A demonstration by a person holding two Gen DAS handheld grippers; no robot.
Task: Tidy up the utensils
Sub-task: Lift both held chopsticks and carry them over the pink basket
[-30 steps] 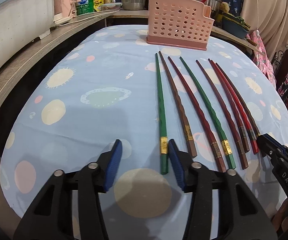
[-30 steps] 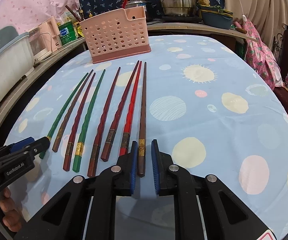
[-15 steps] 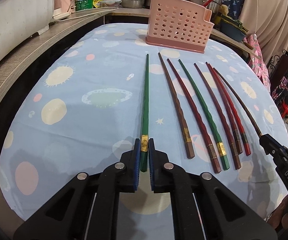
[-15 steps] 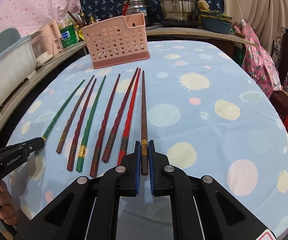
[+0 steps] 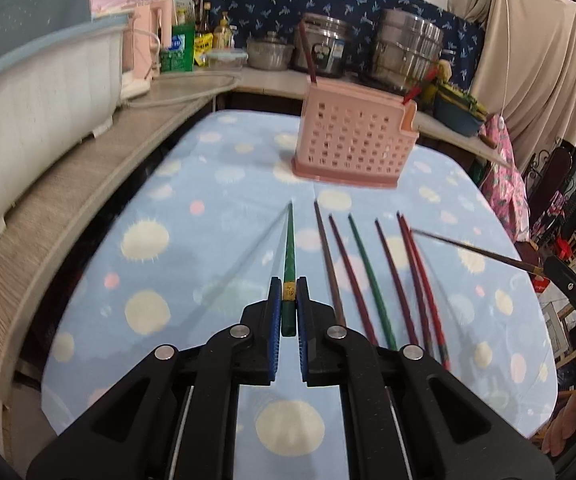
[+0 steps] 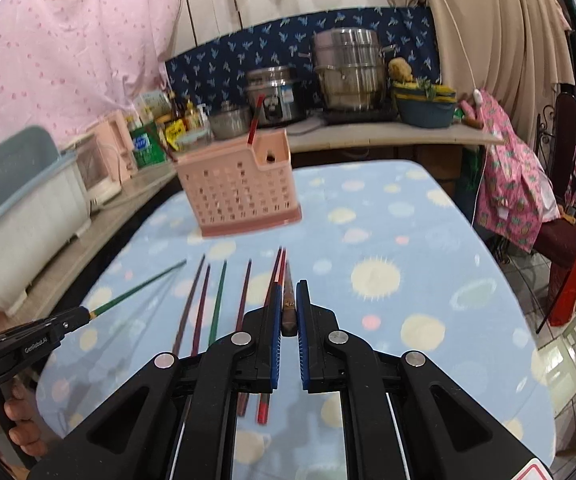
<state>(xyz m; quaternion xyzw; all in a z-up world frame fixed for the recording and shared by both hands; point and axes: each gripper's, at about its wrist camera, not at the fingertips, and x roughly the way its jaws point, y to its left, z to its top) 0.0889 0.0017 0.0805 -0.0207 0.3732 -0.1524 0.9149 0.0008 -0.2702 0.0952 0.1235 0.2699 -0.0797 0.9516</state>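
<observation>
Now the carrying step is judged in hand: a green chopstick [image 5: 289, 258] is clamped by the left gripper [image 5: 286, 312] fingers, a brown chopstick [image 6: 288, 304] by the right gripper [image 6: 288, 312], both above the table [image 5: 215, 240], and next their tips must be aimed into the pink basket [image 5: 352, 146].

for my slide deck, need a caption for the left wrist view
Left jaws shut on a green chopstick, lifted toward the pink utensil basket.

A pink curtain [image 6: 59, 52] and beige drape [image 6: 484, 20] hang behind a counter [image 6: 372, 134] crowded with steel pots [image 6: 348, 70].
</observation>
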